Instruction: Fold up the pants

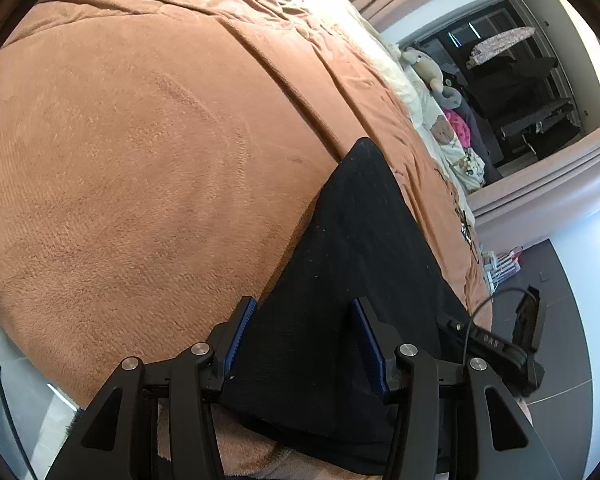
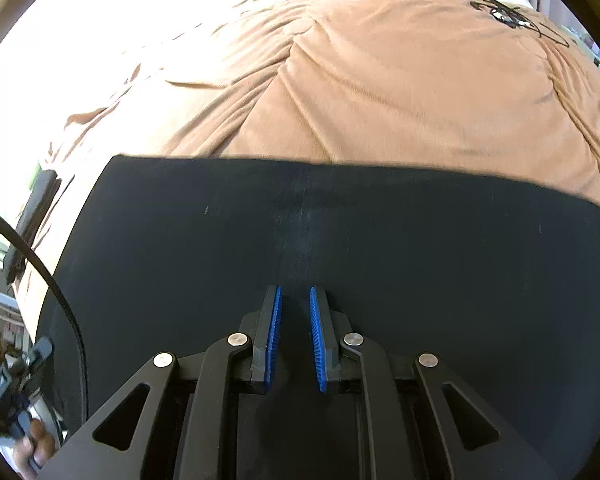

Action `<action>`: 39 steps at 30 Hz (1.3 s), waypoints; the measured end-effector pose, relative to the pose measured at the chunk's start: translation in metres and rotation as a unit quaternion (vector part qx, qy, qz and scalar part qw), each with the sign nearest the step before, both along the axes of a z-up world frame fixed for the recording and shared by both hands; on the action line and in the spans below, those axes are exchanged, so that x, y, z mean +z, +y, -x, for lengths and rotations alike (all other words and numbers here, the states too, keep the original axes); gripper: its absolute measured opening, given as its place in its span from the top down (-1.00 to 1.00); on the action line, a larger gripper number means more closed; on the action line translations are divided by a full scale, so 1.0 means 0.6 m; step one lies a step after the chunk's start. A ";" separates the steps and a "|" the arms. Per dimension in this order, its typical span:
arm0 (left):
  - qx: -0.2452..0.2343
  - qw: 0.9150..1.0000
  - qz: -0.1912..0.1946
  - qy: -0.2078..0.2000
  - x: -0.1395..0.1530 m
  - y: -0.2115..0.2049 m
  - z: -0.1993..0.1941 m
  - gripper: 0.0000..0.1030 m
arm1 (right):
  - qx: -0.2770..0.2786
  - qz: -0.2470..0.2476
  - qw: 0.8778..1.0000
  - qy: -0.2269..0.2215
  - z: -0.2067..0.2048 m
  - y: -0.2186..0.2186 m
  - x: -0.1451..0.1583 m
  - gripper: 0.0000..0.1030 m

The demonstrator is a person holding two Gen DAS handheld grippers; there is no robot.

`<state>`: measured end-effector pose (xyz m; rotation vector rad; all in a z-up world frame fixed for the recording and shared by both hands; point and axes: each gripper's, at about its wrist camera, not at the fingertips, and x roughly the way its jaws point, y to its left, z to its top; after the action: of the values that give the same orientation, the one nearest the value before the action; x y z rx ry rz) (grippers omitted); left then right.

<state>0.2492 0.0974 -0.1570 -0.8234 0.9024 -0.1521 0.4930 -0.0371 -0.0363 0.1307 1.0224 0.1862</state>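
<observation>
Right wrist: right tongs nearly together, tilted down over black pants.

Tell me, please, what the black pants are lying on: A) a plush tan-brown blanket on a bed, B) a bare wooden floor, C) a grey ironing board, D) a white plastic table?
A: the black pants lie spread on the plush tan-brown blanket that covers the bed.

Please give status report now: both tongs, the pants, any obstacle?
Left tongs open over black pants. Right tongs nearly closed above the pants, grip unclear. Pants flat on brown blanket. No obstacle seen.
</observation>
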 end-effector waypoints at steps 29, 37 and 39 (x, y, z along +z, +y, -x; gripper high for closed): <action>-0.021 0.997 -0.002 -0.076 0.115 -0.038 0.024 0.79 | 0.087 -0.069 0.994 0.014 0.139 -0.063 0.000 0.80; -0.048 0.992 -0.018 -0.111 0.183 -0.087 0.021 0.79 | 0.107 -0.095 0.989 0.023 0.185 -0.098 -0.007 0.77; -0.056 0.991 -0.022 -0.120 0.197 -0.096 0.025 0.79 | 0.095 -0.100 0.990 0.003 0.194 -0.125 0.006 0.73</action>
<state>0.2344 0.0399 -0.0386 -0.6968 0.7216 -0.3225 0.3763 -0.1122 -0.0325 0.2171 1.0209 0.4622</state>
